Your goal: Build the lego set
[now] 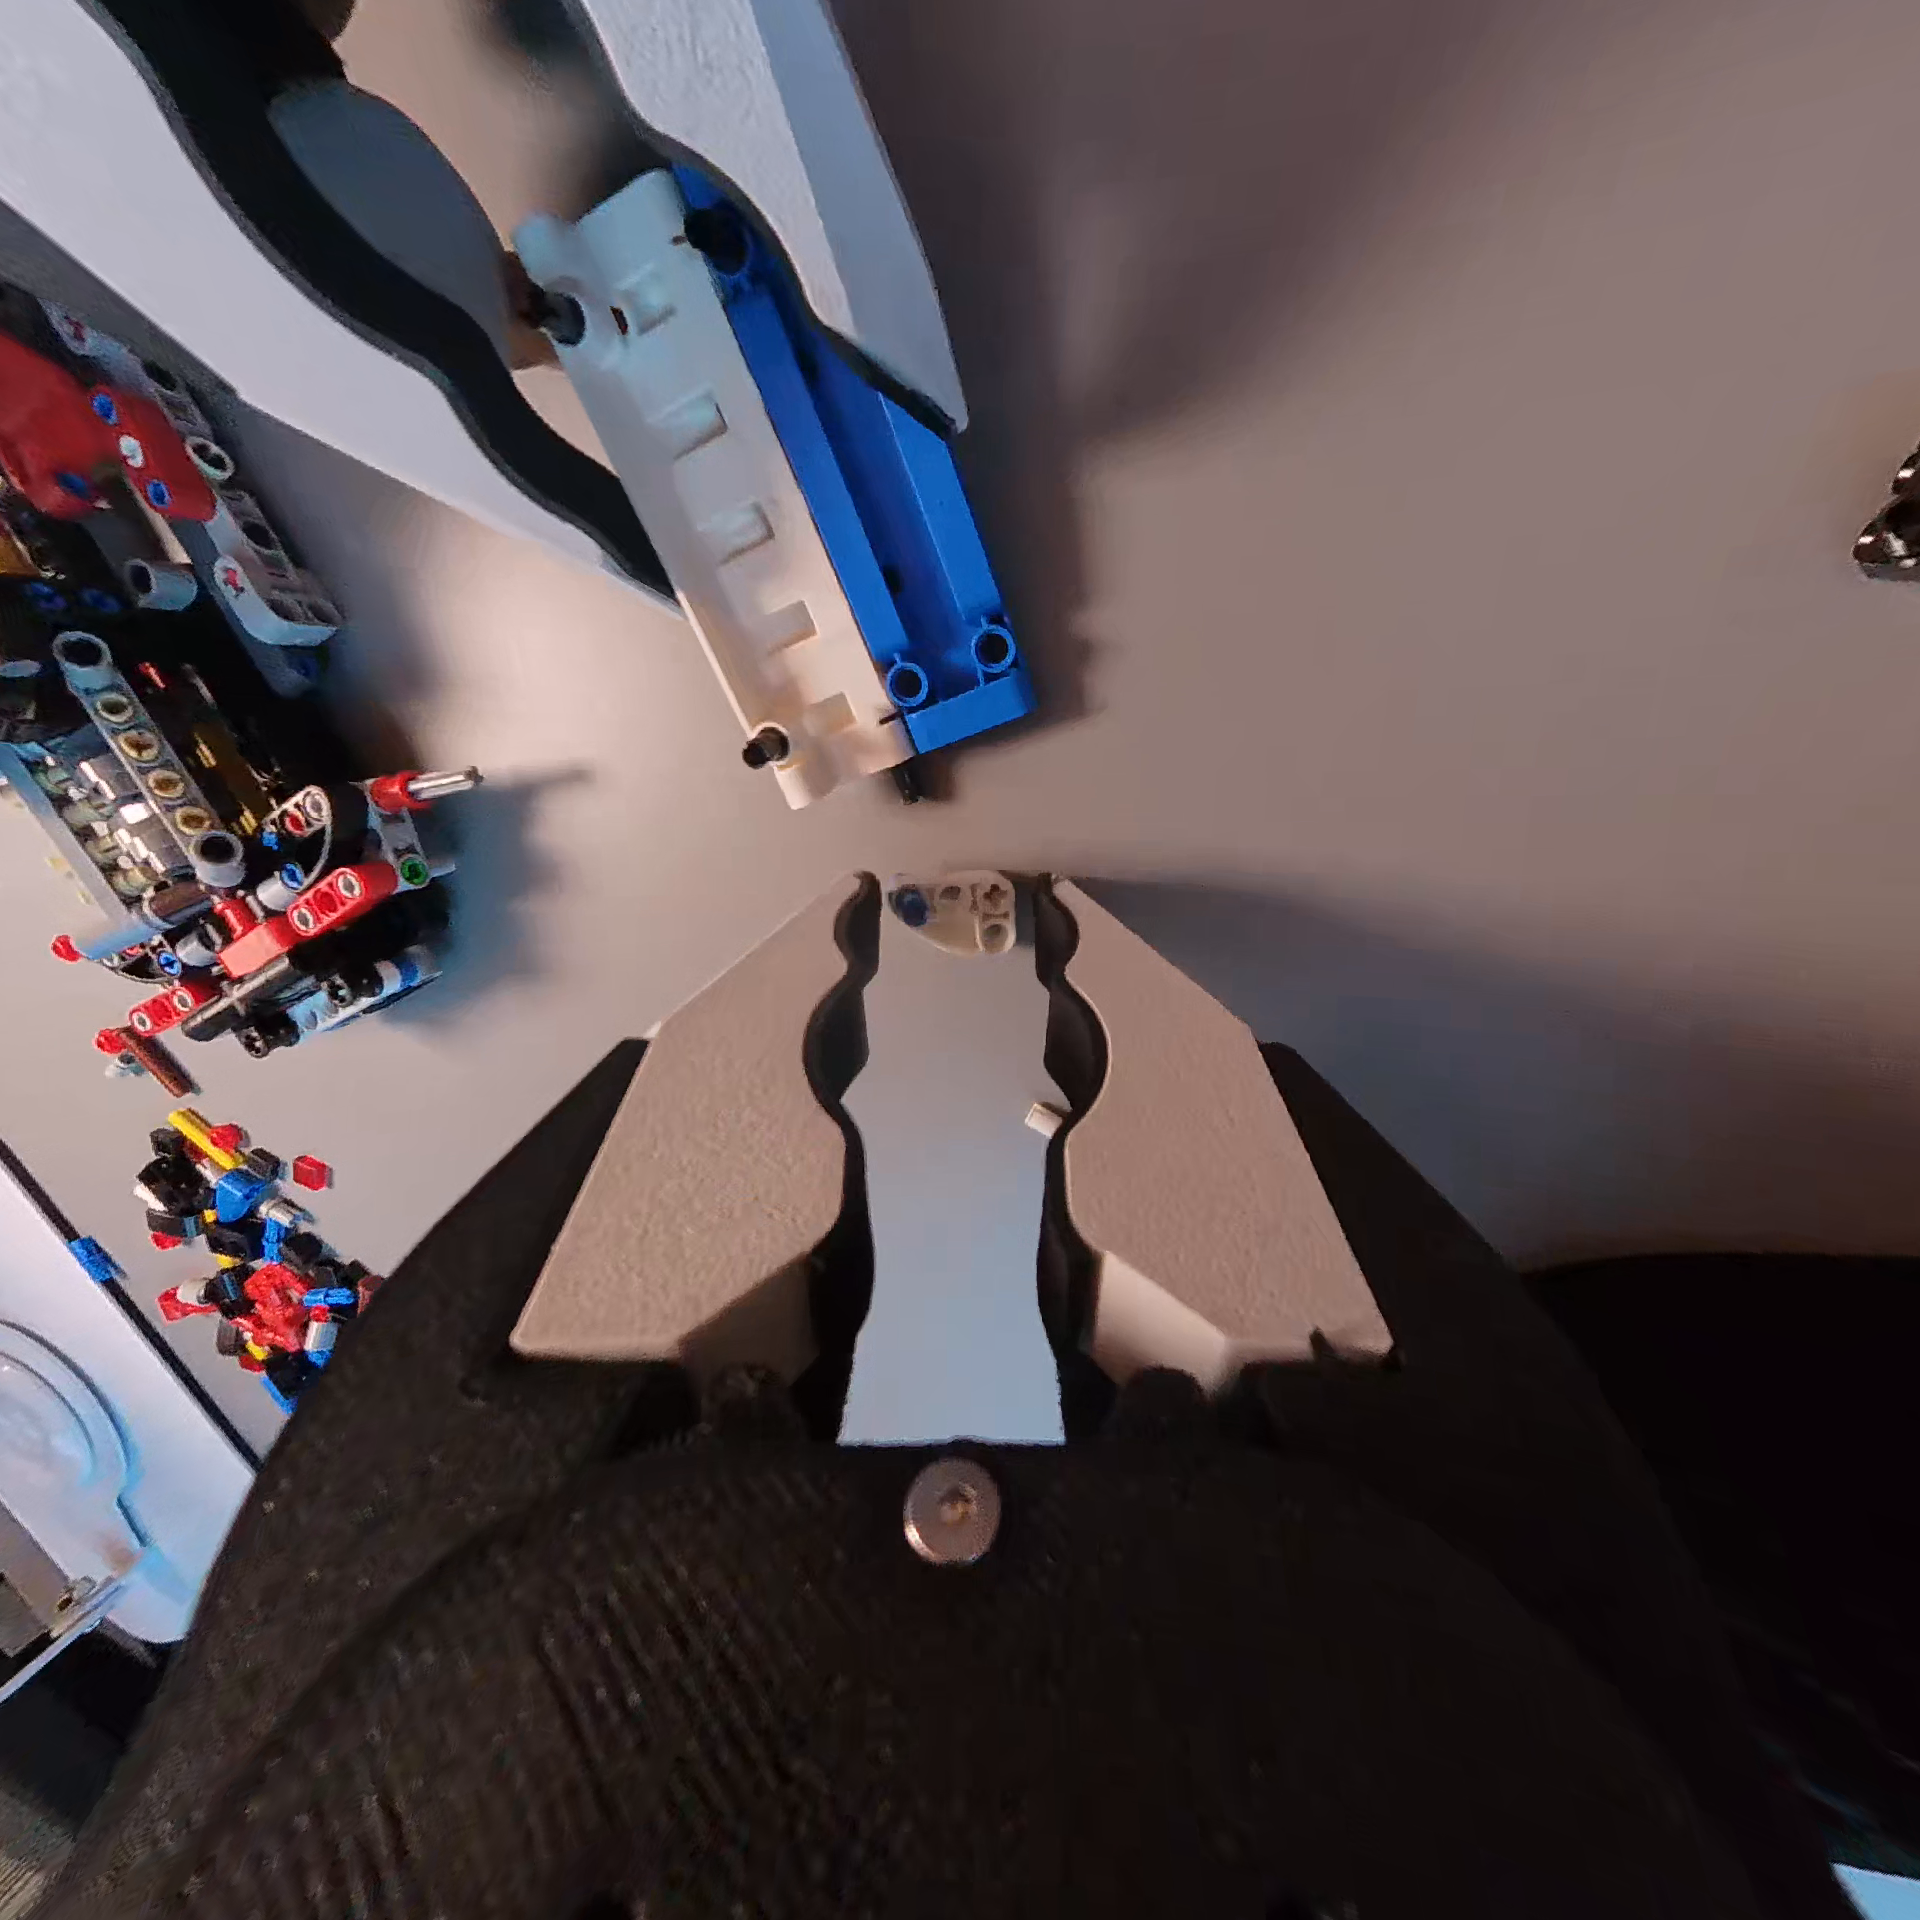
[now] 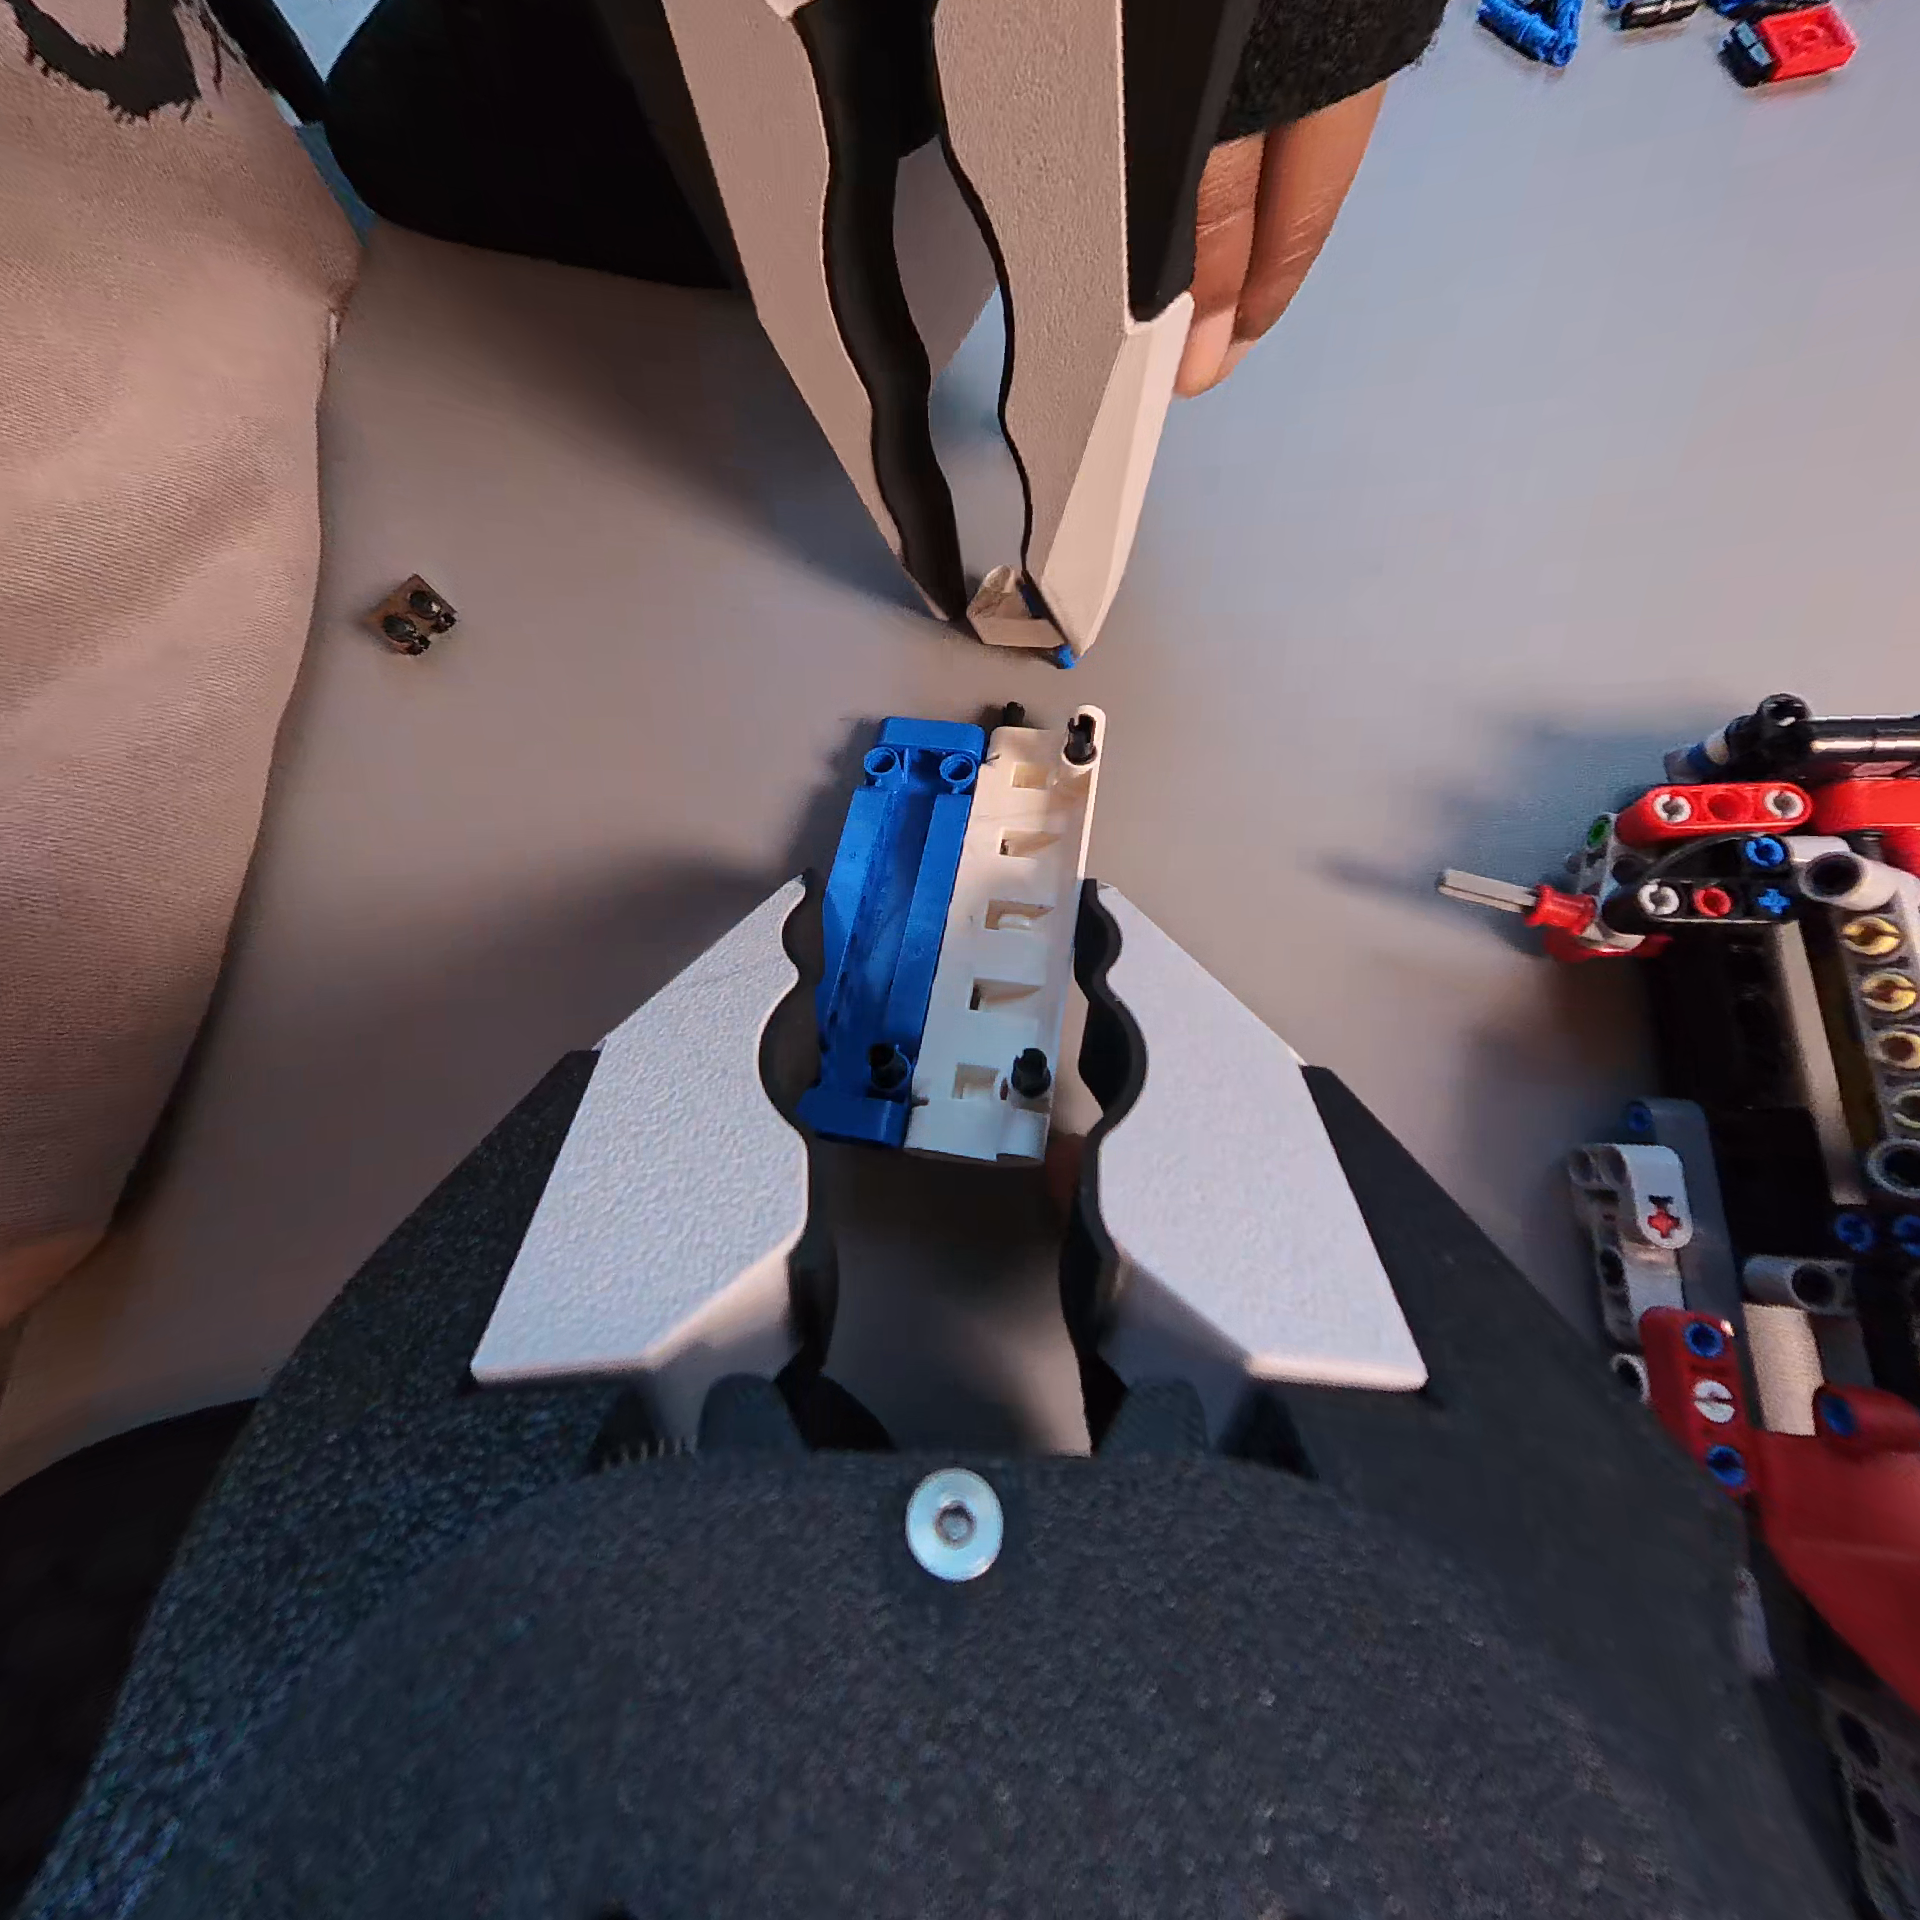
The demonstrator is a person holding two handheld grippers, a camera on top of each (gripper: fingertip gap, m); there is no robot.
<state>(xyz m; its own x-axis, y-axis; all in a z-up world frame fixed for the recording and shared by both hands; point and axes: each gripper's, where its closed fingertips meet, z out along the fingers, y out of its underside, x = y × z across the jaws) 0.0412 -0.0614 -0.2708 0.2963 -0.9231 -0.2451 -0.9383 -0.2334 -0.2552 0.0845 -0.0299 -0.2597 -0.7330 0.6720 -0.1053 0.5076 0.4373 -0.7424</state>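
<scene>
1. Leftmost, the half-built model (image 1: pixel 208 831) sat by the table's (image 1: pixel 1455 520) edge.
2. Midway, the right gripper (image 2: pixel 940 904) clamped the blue-and-white panel (image 2: pixel 951 935).
3. Beside it, the left gripper (image 1: pixel 951 894) pinched a small white connector (image 1: pixel 961 914).

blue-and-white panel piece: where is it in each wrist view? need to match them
Left wrist view: blue-and-white panel upper centre, clamped in the far right hand-held gripper.
Right wrist view: panel centre, between this view's own fingers.
Shared landmark: the small white connector in the left hand-held gripper, just beyond the panel's end.
</scene>
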